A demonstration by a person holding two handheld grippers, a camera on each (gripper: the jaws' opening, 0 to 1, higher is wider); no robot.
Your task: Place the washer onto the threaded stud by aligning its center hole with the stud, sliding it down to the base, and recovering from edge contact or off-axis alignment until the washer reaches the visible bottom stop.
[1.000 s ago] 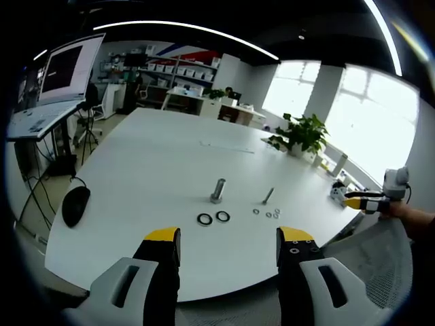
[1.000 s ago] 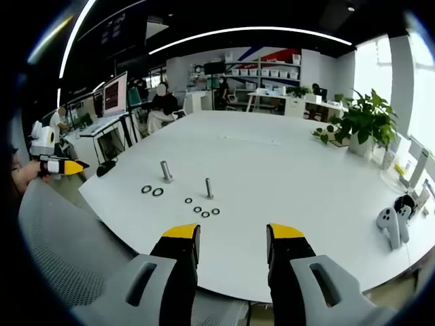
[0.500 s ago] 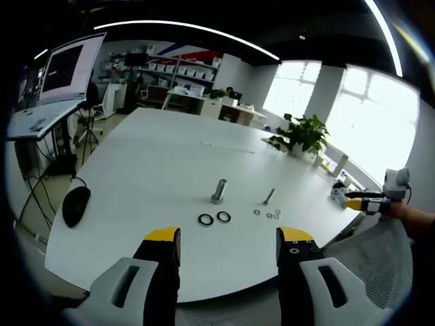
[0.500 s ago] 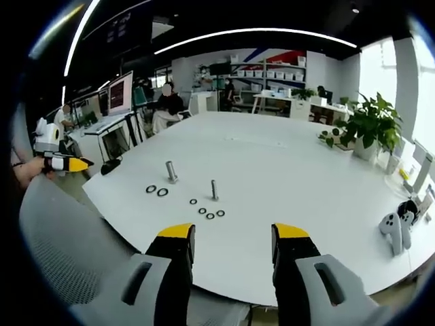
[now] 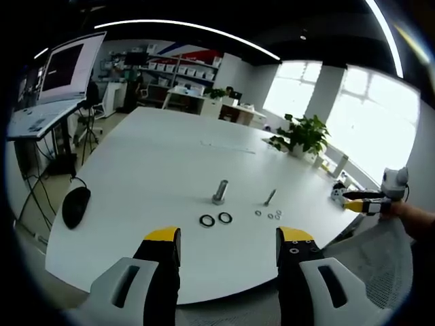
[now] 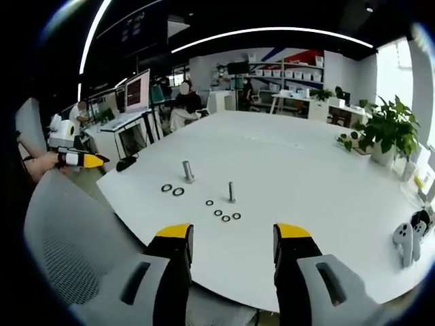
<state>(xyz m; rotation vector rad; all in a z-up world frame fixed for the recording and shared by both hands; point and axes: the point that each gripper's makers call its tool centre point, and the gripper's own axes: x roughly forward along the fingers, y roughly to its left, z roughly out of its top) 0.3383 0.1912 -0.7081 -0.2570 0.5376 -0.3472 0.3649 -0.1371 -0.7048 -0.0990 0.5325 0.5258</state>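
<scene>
Two upright threaded studs stand on the white table (image 5: 156, 163): a thick one (image 5: 221, 191) (image 6: 187, 171) and a thin one (image 5: 270, 197) (image 6: 231, 192). Two large dark washers (image 5: 215, 219) (image 6: 172, 189) lie beside the thick stud. Several small washers (image 5: 268, 214) (image 6: 222, 212) lie near the thin stud. My left gripper (image 5: 228, 248) is open and empty, well short of the washers, near the table's edge. My right gripper (image 6: 233, 244) is open too, also empty, over the table's near edge. Each gripper appears small at the other view's side (image 5: 370, 202) (image 6: 78, 158).
A black mouse (image 5: 75, 205) lies near the table's left edge. A potted plant (image 5: 302, 134) (image 6: 387, 129) stands at the far side, white controllers (image 6: 408, 241) at the right. A grey mesh chair back (image 6: 75, 244) (image 5: 384, 261) is under the grippers. People sit at desks (image 6: 180, 109) behind.
The right gripper view has shifted, so studs and washers sit further right and lower in it; the camera moved. The left gripper view is almost unchanged. Both grippers stay open.
</scene>
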